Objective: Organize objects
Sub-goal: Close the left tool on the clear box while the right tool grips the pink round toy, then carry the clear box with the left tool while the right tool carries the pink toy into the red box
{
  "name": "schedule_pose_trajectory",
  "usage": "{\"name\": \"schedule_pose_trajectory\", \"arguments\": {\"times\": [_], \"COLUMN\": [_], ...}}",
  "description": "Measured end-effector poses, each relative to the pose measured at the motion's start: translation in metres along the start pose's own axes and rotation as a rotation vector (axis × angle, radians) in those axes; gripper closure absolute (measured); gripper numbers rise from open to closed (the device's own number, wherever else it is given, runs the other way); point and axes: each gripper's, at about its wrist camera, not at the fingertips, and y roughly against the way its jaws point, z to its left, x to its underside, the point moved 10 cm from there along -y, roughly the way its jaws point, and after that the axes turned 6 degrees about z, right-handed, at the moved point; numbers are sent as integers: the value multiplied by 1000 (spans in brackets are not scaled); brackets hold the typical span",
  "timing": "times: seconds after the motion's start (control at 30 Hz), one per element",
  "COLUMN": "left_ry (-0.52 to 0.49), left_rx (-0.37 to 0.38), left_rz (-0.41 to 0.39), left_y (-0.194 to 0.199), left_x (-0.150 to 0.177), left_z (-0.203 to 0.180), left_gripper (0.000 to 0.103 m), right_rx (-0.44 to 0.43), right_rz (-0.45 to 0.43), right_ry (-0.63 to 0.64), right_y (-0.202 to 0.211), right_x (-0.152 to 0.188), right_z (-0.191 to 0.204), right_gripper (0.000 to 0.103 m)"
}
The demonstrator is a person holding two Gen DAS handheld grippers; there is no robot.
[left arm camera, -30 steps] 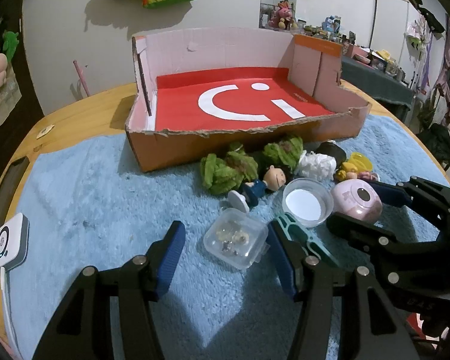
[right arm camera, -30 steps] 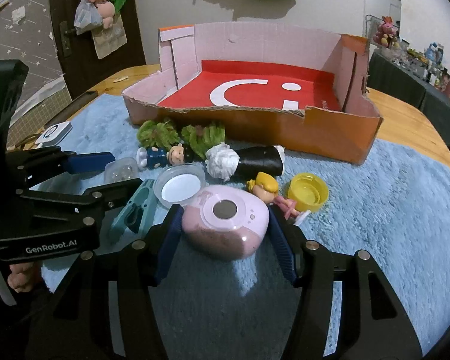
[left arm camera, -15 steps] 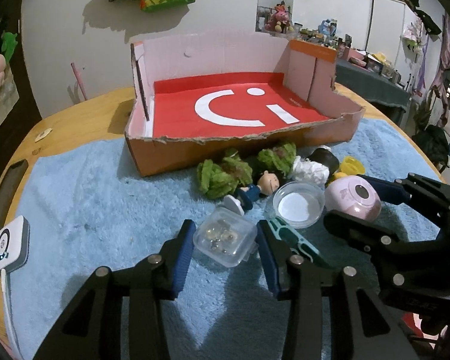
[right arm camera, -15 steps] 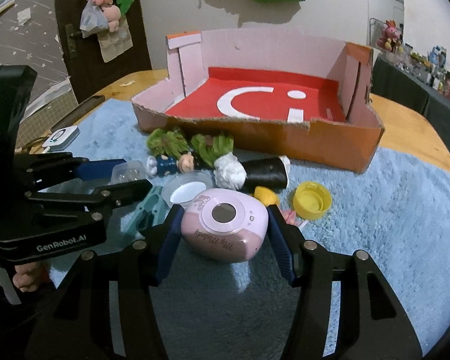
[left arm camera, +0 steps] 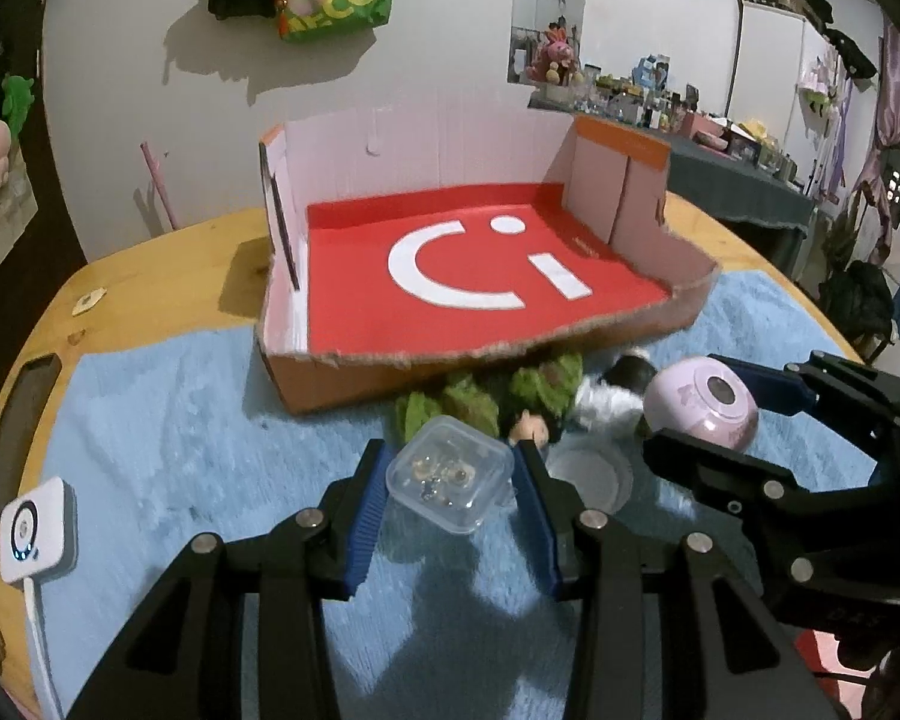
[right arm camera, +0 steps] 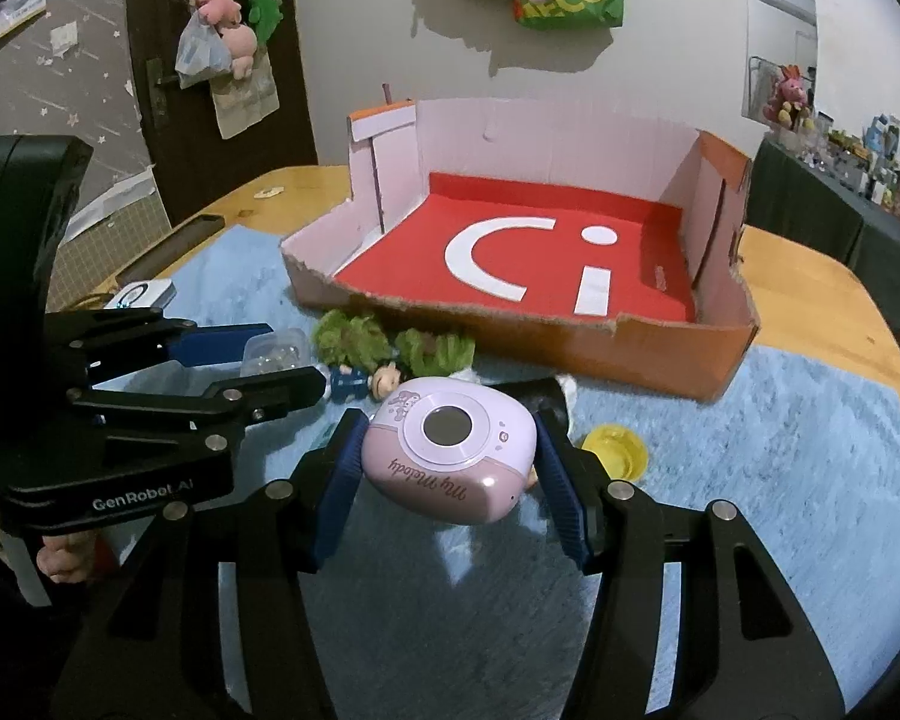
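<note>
Clear square plastic box (left arm camera: 447,480), lid skyward, sits gripped in the left tool (left arm camera: 450,483); the right tool (right arm camera: 447,459) clamps a pink rounded toy camera (right arm camera: 450,456), lens up, above blue fleece (right arm camera: 780,510) on the wooden tabletop (left arm camera: 150,276).

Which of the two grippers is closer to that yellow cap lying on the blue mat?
Right. The right gripper, shut on the pink toy camera, hangs just beside the yellow cap; the left gripper holds a clear box farther off.
</note>
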Motion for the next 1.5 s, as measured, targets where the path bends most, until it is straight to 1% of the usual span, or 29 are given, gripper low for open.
{"name": "schedule_pose_trajectory", "arguments": {"times": [0.23,0.47,0.67,1.03,1.33,1.5], "left_ry": [-4,-13,-6,6,13,14], "left_rx": [4,-2,-1,-1,-10,-6], "left_rz": [-26,-56,-62,-20,27,77], "left_y": [5,9,5,-22,-48,-67], "left_x": [-18,-43,-62,-84,-95,-94], "left_z": [-2,-1,3,10,17,17], "left_gripper": [59,59,59,59,59,59], "right_rx": [-12,-8,-2,-15,-35,-43], "right_rz": [-17,-23,-31,-12,40,85], "right_ry": [-14,-5,5,-3,-43,-62], "right_y": [4,4,2,-16,-42,-60], "right_x": [-16,-31,-48,-72,-82,-83], "right_z": [-8,-13,-19,-34,-48,-56], "right_gripper": [49,49,49,49,49,49]}}
